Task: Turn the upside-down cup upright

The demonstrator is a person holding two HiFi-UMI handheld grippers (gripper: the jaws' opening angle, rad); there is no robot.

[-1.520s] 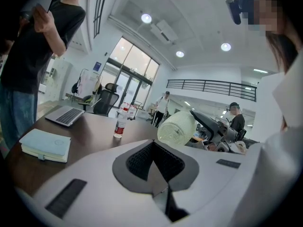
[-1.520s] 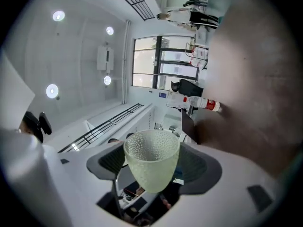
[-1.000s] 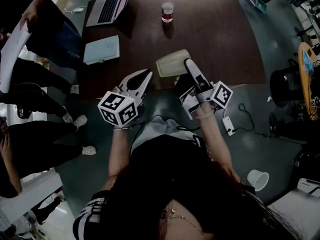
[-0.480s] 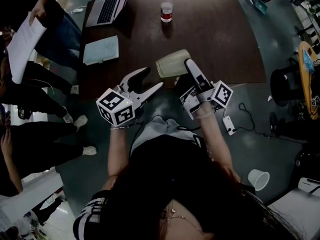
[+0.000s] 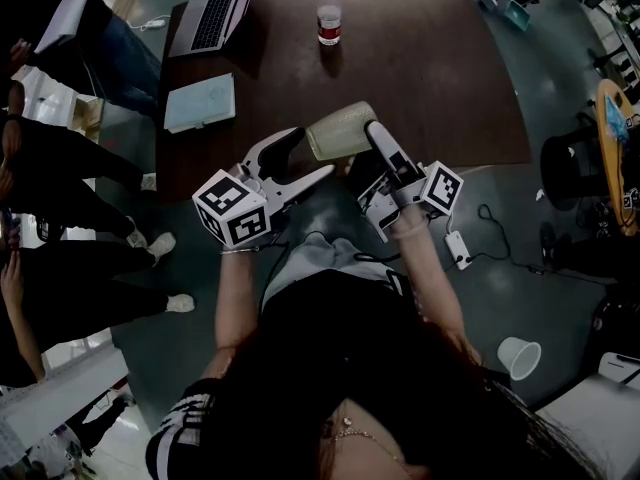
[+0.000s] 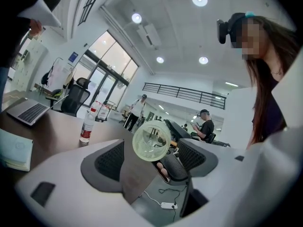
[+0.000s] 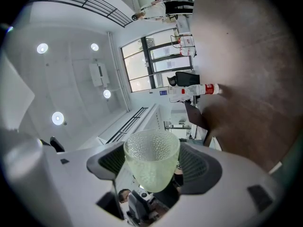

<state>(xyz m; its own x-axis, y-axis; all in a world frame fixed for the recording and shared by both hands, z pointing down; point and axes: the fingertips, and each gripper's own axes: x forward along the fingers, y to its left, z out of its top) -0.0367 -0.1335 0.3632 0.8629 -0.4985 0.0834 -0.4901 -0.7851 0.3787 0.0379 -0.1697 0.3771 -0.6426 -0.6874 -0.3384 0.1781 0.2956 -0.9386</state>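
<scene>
Right gripper view: cup (image 7: pixel 150 171) clamped in that hand-held gripper (image 7: pixel 152 157).

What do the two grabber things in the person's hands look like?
Both the left gripper and the right gripper are pale grey plastic with two curved jaws lined with dark bumpy pads. Each carries a white cube printed with black square markers. The left one's jaws have just been opening, gripping nothing. The person wears a dark top.

I count one pale green dimpled plastic cup (image 5: pixel 340 130), one white paper cup (image 5: pixel 518 356), one clear red-capped plastic bottle (image 5: pixel 328 20), one open grey laptop (image 5: pixel 215 13), one pale blue notebook (image 5: pixel 200 101).
</scene>
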